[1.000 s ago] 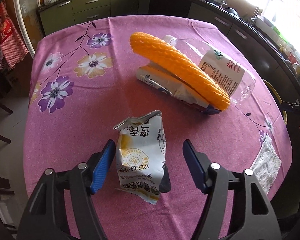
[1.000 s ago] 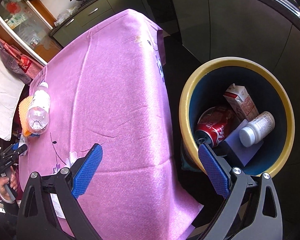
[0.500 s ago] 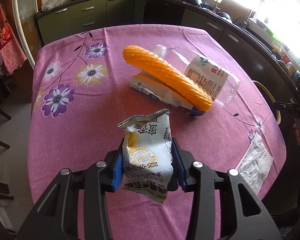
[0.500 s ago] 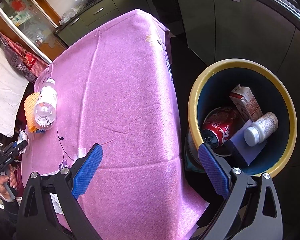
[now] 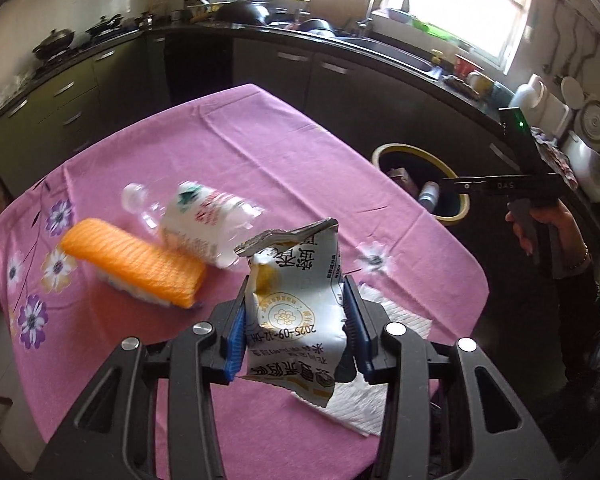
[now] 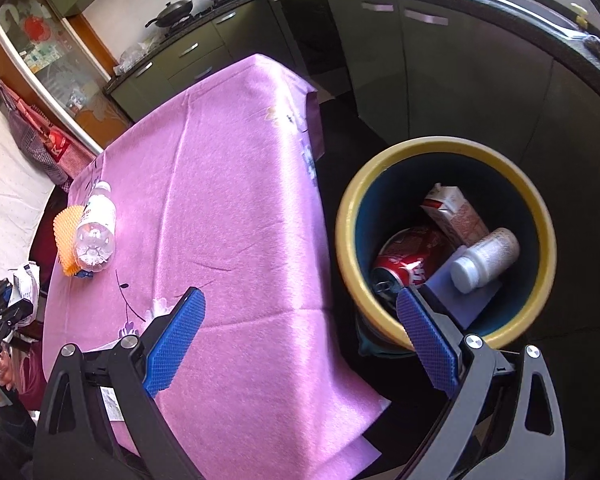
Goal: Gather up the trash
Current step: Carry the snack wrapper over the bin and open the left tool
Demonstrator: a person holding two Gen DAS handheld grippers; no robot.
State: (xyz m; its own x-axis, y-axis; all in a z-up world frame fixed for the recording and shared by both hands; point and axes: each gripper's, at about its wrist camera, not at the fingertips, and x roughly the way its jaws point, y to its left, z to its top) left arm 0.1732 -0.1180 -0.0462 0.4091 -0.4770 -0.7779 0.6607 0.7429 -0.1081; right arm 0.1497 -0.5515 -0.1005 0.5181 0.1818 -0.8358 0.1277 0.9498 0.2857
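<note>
My left gripper (image 5: 296,320) is shut on a crumpled white snack wrapper (image 5: 296,300) and holds it above the pink tablecloth (image 5: 228,148). A clear plastic bottle (image 5: 204,220), an orange foam net (image 5: 134,262) and a white paper napkin (image 5: 364,396) lie on the table. My right gripper (image 6: 300,332) is open and empty, above the table's edge beside the yellow-rimmed bin (image 6: 444,152). The bin (image 5: 456,216) holds a red can (image 6: 408,256), a carton (image 6: 456,212) and a white bottle (image 6: 484,260). The bottle (image 6: 94,232) and net (image 6: 64,236) also show in the right wrist view.
Dark kitchen cabinets (image 5: 340,88) and a cluttered counter run behind the table. The bin stands on the floor off the table's right edge. The person's hand with the right gripper handle (image 5: 540,216) is at the right.
My left gripper closed on the wrapper, lifted it and swung right toward the bin. The right gripper stayed open and shifted slightly near the bin.
</note>
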